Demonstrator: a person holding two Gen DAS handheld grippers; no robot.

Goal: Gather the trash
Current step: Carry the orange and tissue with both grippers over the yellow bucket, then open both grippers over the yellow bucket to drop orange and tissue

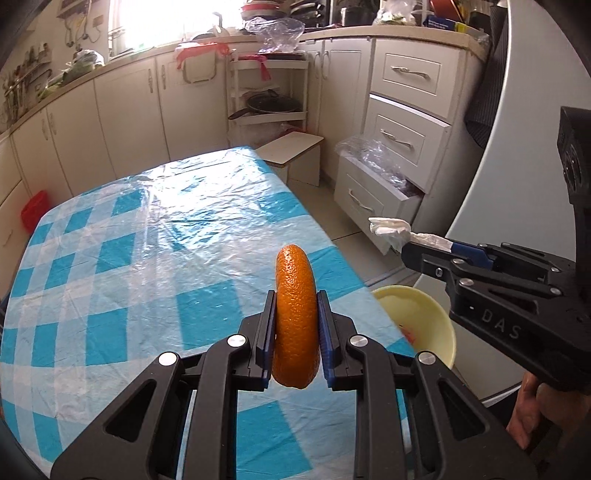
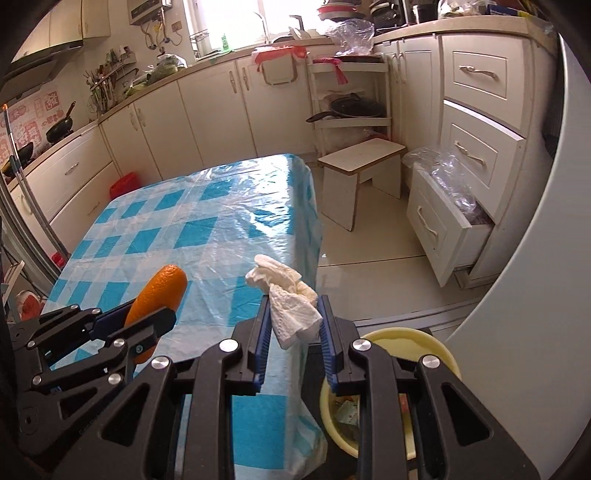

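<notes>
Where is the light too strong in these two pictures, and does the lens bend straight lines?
Left wrist view: window blown out white, glare streaks on the tablecloth. Right wrist view: window overexposed too, sheen on the tablecloth. Both views: fisheye curves the cabinets, corners dark.

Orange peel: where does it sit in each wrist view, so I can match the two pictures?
Left wrist view: the orange peel stands at centre bottom, clamped in the left hand-held gripper.
Right wrist view: the peel is at lower left, sticking out of that same hand-held gripper.
Shared landmark: the yellow bin off the table's near right corner.
</notes>
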